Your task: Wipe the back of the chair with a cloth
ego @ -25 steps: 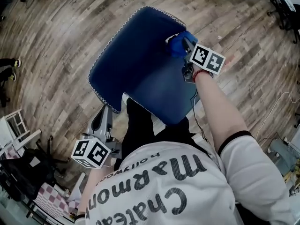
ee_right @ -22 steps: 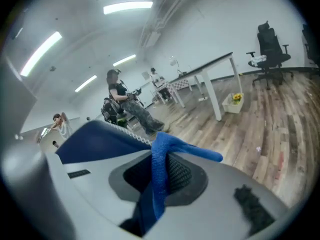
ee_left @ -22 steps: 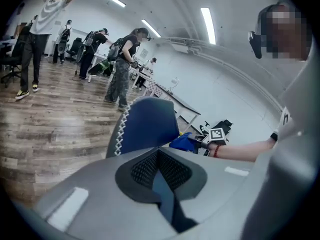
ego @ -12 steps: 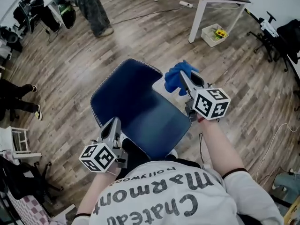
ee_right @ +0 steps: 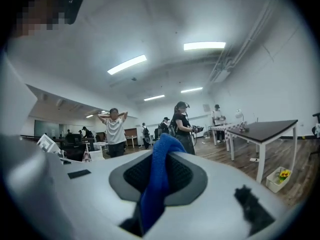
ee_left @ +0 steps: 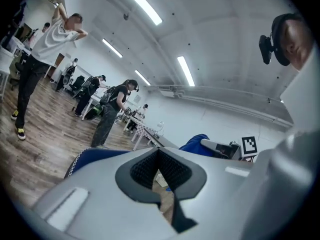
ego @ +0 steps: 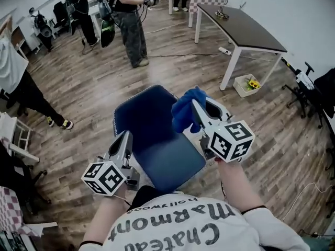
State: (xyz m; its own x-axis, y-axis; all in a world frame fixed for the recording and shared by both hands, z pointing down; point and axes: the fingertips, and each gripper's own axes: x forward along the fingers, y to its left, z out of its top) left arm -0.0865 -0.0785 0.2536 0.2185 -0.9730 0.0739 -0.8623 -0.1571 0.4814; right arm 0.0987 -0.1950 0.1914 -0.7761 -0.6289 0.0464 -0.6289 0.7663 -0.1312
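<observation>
In the head view a chair with a dark blue padded back stands right in front of me. The blue cloth bunches up over the chair's right edge, and my right gripper is shut on it. The right gripper view has the cloth hanging out between the jaws of that gripper. My left gripper hovers at the chair's near left edge, shut and holding nothing. From the left gripper view, past this gripper, a bit of the chair and the cloth show.
A dark-topped table with white legs stands at the far right, a white bin of yellow flowers beside it. People stand at the back and at the left. Stands and gear crowd the right edge; wood floor surrounds the chair.
The right gripper with the cloth has lifted off the chair's upper right edge and come nearer. The left gripper has risen beside the chair. The head view has tilted up into the room.
</observation>
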